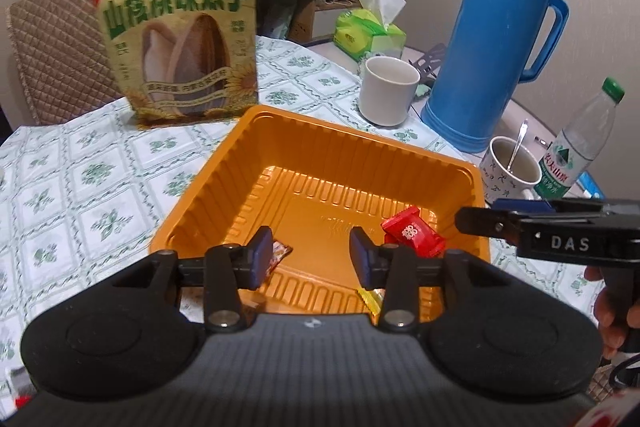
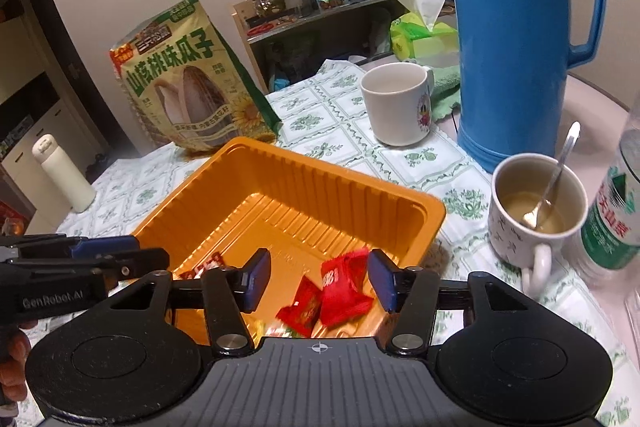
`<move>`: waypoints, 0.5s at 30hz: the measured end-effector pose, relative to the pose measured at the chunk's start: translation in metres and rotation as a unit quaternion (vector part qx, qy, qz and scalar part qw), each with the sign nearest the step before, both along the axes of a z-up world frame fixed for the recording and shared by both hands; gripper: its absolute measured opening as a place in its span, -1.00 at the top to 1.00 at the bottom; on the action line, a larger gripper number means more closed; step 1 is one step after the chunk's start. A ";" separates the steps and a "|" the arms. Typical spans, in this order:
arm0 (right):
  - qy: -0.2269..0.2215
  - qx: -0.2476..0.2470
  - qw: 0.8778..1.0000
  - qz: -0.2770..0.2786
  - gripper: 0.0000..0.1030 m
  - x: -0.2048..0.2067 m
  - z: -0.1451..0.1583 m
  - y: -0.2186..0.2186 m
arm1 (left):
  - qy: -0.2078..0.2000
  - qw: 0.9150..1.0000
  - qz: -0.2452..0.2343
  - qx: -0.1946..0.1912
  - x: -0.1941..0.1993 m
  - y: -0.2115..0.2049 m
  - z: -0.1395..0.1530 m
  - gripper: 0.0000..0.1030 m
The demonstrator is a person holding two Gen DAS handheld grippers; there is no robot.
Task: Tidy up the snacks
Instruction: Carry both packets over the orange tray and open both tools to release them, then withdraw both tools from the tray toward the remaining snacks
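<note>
Both my hands hang over the near edge of the orange tray (image 1: 280,131), a thin ribbed plastic dish with fluted walls and a glossy floor, sitting on the counter's green-and-white patterned cloth (image 1: 80,171). My left fingers (image 1: 311,257) are spread apart with nothing between the blue pads; just beside the left pad lies a small brownish wrapped snack (image 1: 280,254), and a yellow wrapper (image 1: 370,301) peeks out under the right one. My right fingers (image 2: 319,279) are also spread wide and empty, poised above two crinkly red foil-wrapped candies (image 2: 340,287) lying together on the tray floor at its near right side. Another red-and-white wrapped piece (image 2: 206,265) rests at the tray's near left. Beyond the tray's far left corner stands a tall sunflower seed bag (image 1: 180,39), upright and slightly creased. To the far right are a plain white mug (image 1: 386,89), a smooth blue plastic thermos (image 1: 496,39), a patterned cup holding a metal spoon (image 2: 538,205), and a clear water bottle (image 1: 580,143) with a green cap.
</note>
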State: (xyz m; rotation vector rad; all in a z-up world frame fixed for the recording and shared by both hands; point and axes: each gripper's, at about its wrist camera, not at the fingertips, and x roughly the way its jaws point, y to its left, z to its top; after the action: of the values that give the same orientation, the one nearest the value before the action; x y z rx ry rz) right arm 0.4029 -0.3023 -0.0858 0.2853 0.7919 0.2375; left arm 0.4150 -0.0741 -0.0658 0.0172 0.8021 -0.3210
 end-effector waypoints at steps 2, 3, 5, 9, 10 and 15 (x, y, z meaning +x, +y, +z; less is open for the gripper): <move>-0.002 0.006 1.000 0.001 -0.15 -0.010 0.004 -0.001 | -0.001 1.000 0.012 -0.007 -0.009 0.008 0.004 0.20; -0.004 0.008 1.000 0.001 -0.19 -0.014 0.006 -0.001 | -0.001 1.000 0.017 -0.010 -0.015 0.012 0.006 0.19; -0.008 0.007 1.000 0.003 -0.22 -0.023 0.011 0.000 | 0.000 1.000 0.027 -0.013 -0.025 0.020 0.009 0.19; -0.012 0.009 1.000 0.011 -0.24 -0.040 0.019 0.005 | 0.001 0.999 0.049 -0.020 -0.047 0.038 0.015 0.19; -0.014 0.009 1.000 0.013 -0.25 -0.045 0.021 0.006 | 0.001 0.998 0.055 -0.023 -0.053 0.043 0.017 0.19; -0.019 0.007 0.999 0.035 -0.25 -0.069 0.028 0.020 | -0.001 0.996 0.083 -0.026 -0.085 0.069 0.021 0.19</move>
State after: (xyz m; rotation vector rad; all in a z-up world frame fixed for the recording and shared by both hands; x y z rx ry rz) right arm 0.3339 -0.2821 -0.0580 0.2647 0.7632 0.3139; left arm 0.3297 -0.0049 -0.0444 -0.0984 0.7878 -0.1849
